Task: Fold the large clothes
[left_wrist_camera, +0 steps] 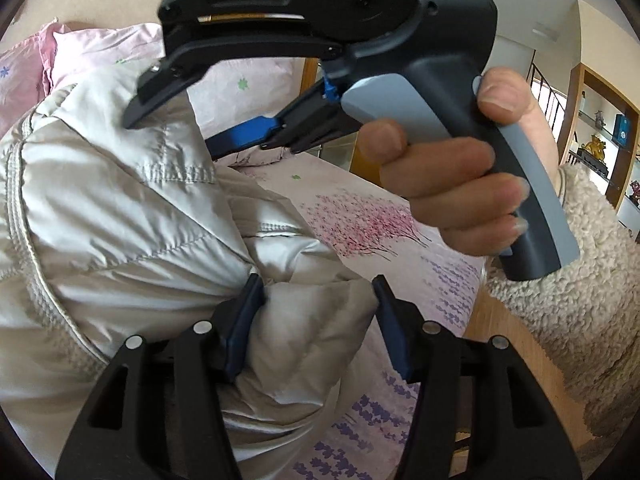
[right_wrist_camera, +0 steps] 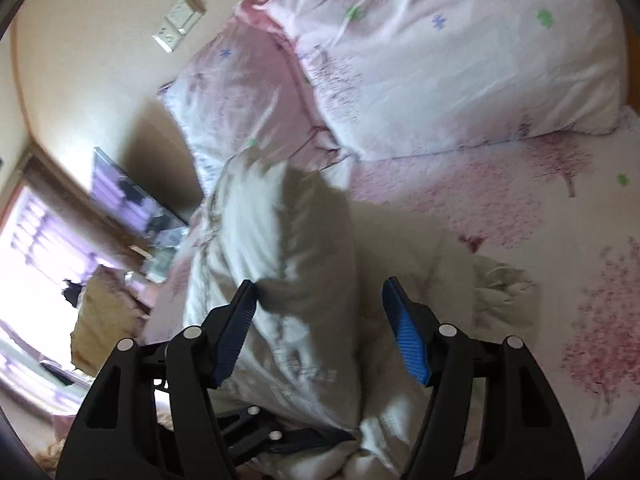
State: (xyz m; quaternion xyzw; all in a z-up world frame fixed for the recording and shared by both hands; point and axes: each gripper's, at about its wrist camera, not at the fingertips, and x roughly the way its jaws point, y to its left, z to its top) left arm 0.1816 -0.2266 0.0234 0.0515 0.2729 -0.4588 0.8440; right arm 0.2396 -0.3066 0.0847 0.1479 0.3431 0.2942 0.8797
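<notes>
Two grippers on one puffy white down jacket [left_wrist_camera: 120,208], which is heaped on a bed with a pink floral sheet [left_wrist_camera: 360,220].

Left wrist view: the left gripper [left_wrist_camera: 318,300] has a thick bunched fold of the jacket between its blue pads. The left pad presses into the fabric, the right one sits just at its edge, so it looks like a loose grip with the jaws about half spread. Blocking most of the upper frame is the right gripper [left_wrist_camera: 168,120], held by a hand [left_wrist_camera: 460,184] in a fuzzy cream sleeve [left_wrist_camera: 560,300]; its jaws are parted, upper finger resting on the jacket. Pink pillows [left_wrist_camera: 100,52] behind, shelving [left_wrist_camera: 600,140] off to the right.

Right wrist view, pretty blurry: jaws stand wide, a raised ridge of jacket [right_wrist_camera: 280,240] sits between them, touching the left pad only, nothing clamped. Dark linkage of the other gripper pokes in at the bottom. Two pillows [right_wrist_camera: 460,60] lie beyond, wall sockets [right_wrist_camera: 176,24] upper left, a bright window [right_wrist_camera: 36,248] at left.
</notes>
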